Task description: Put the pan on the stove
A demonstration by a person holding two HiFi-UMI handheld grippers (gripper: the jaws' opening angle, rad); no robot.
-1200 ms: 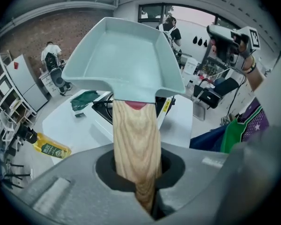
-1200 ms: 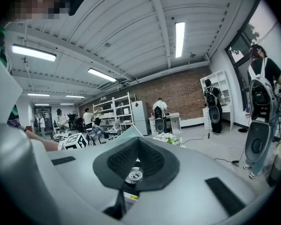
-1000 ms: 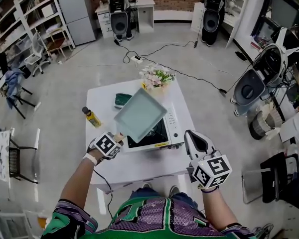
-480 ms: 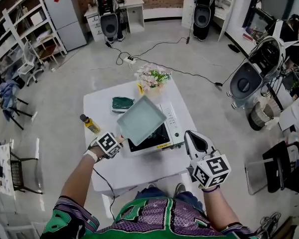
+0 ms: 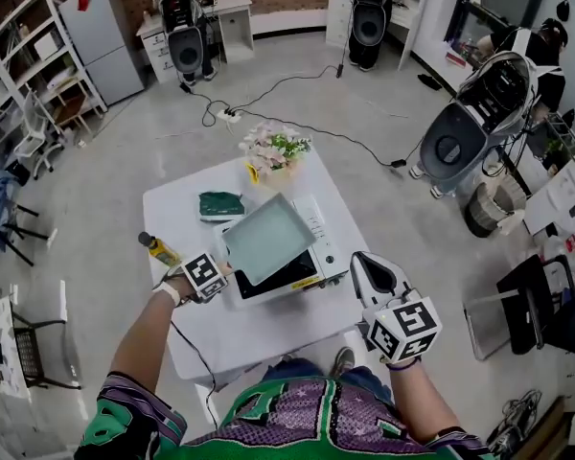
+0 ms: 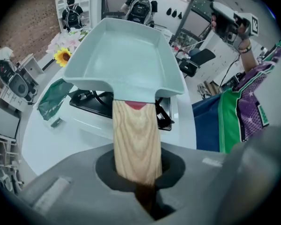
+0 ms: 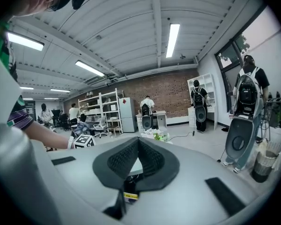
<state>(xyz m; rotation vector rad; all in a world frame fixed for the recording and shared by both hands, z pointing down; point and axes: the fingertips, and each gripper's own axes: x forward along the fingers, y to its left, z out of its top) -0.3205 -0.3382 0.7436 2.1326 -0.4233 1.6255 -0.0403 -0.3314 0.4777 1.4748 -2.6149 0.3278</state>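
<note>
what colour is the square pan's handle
Light tan wood grain handle on the pale green square pan; clearest in the left gripper view.

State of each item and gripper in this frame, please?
pan: held by its wooden handle above the stove, not set down
stove: on the table, nothing resting on it
left gripper: fingers shut on the pan's handle
right gripper: fingers shut, empty
bottle: upright on the table
</note>
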